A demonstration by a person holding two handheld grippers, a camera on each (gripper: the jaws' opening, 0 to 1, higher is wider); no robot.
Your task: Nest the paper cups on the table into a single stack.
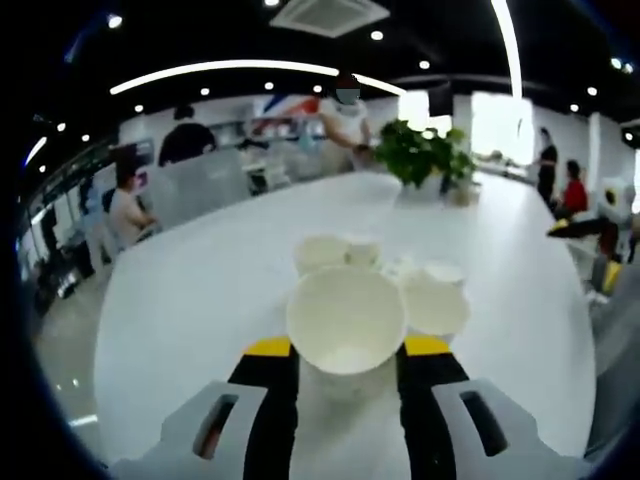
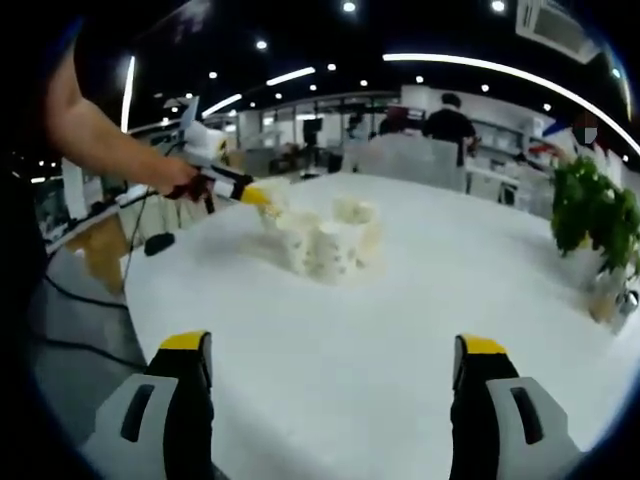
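In the left gripper view a white paper cup [image 1: 346, 325] sits between the yellow-tipped jaws of my left gripper [image 1: 347, 347], its open mouth facing the camera; the jaws are shut on it. Behind it several more white cups [image 1: 432, 297] stand in a cluster on the white table [image 1: 200, 290]. In the right gripper view my right gripper [image 2: 335, 352] stands open over bare table, nothing between its fingers. The cup cluster [image 2: 325, 243] lies ahead of it, and the left gripper [image 2: 250, 193] reaches in from the left, holding a cup at the cluster's left edge.
A potted green plant [image 1: 425, 155] stands further down the table, seen at the right as the plant [image 2: 590, 215] in the right gripper view. A person's arm [image 2: 105, 135] holds the left gripper. Several people sit and stand around the room. The table edge [image 2: 130, 300] runs at the left.
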